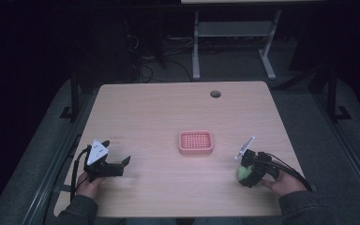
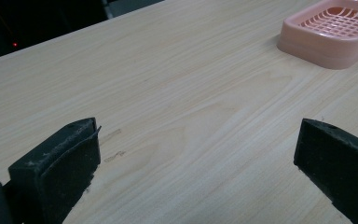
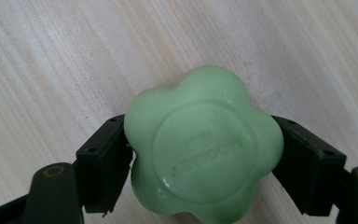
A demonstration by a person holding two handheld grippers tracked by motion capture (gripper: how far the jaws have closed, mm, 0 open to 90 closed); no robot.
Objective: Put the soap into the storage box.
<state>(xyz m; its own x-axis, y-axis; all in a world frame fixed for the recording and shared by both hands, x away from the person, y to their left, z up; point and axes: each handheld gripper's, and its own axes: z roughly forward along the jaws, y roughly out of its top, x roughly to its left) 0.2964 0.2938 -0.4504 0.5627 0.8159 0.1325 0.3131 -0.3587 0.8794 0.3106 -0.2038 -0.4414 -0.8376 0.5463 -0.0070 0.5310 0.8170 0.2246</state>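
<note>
A green flower-shaped soap (image 3: 204,148) is clamped between the two black jaws of my right gripper (image 3: 205,158), which is shut on it just above the wood. From the high view that soap (image 1: 242,173) is a pale green lump at the right gripper (image 1: 246,175), near the table's front right. A pink slotted soap dish (image 1: 196,142) sits at the table's middle, also seen in the left gripper view as the pink dish (image 2: 335,31) at top right. My left gripper (image 1: 122,164) rests at the front left, jaws wide apart and holding nothing, bare wood between them (image 2: 196,154).
The wooden table (image 1: 168,108) has a round cable hole (image 1: 215,93) at the back. Beyond the far edge stand a white desk frame (image 1: 234,42) and loose cables on a dark floor. Forearms enter from the bottom corners.
</note>
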